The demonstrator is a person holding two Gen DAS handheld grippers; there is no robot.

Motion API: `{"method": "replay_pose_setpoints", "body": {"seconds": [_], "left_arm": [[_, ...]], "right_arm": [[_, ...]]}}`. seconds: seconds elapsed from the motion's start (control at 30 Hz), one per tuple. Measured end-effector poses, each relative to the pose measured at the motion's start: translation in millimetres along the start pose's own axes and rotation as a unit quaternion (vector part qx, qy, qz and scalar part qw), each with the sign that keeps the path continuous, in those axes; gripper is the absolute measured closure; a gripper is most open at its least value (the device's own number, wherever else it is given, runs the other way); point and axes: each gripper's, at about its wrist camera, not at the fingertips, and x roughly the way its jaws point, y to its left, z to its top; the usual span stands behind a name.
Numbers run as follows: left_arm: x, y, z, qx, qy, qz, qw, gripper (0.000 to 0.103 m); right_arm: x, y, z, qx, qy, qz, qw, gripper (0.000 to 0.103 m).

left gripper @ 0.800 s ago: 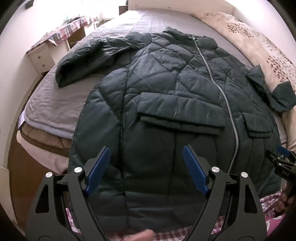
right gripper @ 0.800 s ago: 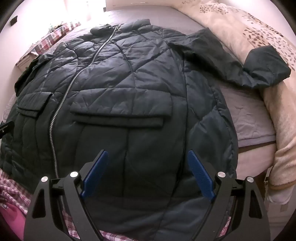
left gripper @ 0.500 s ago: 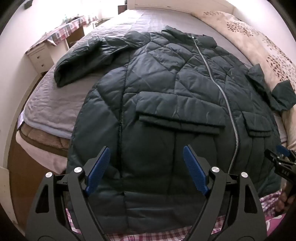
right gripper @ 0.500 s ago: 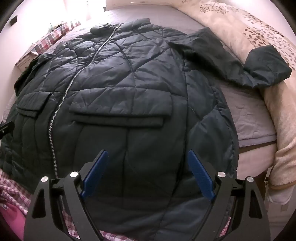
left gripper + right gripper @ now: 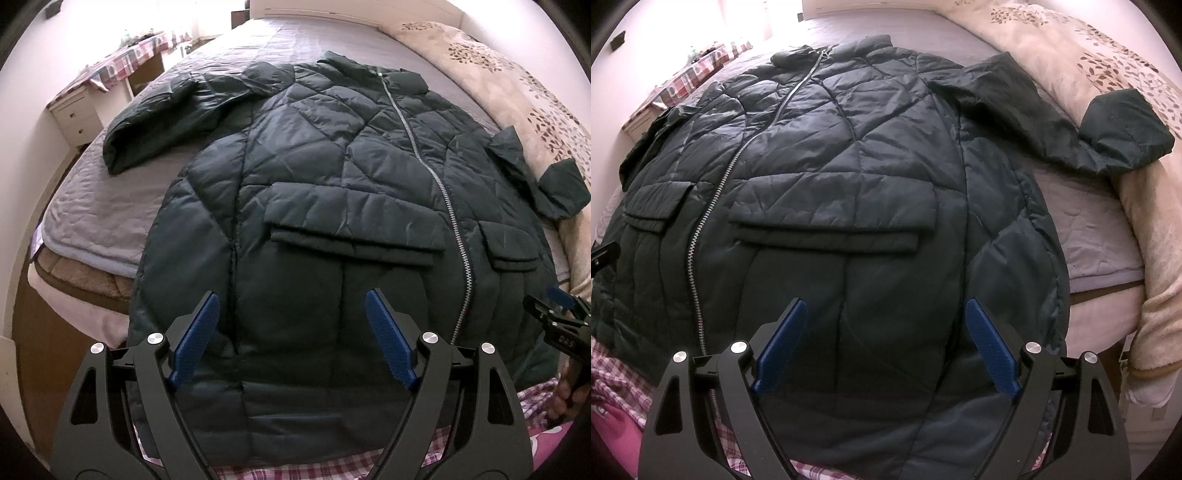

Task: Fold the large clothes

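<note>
A dark green quilted jacket (image 5: 332,177) (image 5: 831,155) lies front-up and zipped on the bed, collar toward the headboard, both sleeves spread outward. Its left sleeve (image 5: 155,122) rests on the grey sheet; its right sleeve (image 5: 1108,125) ends on the beige blanket. My left gripper (image 5: 291,306) hovers open above the lower left panel, below the pocket flap (image 5: 354,236). My right gripper (image 5: 886,314) hangs open above the lower right panel, under the other pocket flap (image 5: 827,229). Nothing sits between either pair of blue pads. The right gripper (image 5: 557,314) also shows at the left view's right edge.
A grey quilted sheet (image 5: 96,206) covers the bed. A beige leaf-print blanket (image 5: 1089,55) lies along the right side. A plaid cloth (image 5: 295,469) lies under the hem near me. A white nightstand (image 5: 74,114) stands left of the bed.
Both views have shifted only slightly; the jacket sits a little further left in the left wrist view. Both grippers stay open and nothing was grasped.
</note>
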Motion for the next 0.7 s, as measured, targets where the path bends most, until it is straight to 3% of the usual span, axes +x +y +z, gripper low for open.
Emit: {"method": "replay_pose_setpoints", "body": {"seconds": [0.7], "left_arm": [[0.5, -0.2, -1.3, 0.0, 0.003, -0.004, 1.0, 0.022]], "right_arm": [[-0.8, -8.1, -2.3, 0.017, -0.006, 0.005, 1.0, 0.018]]}}
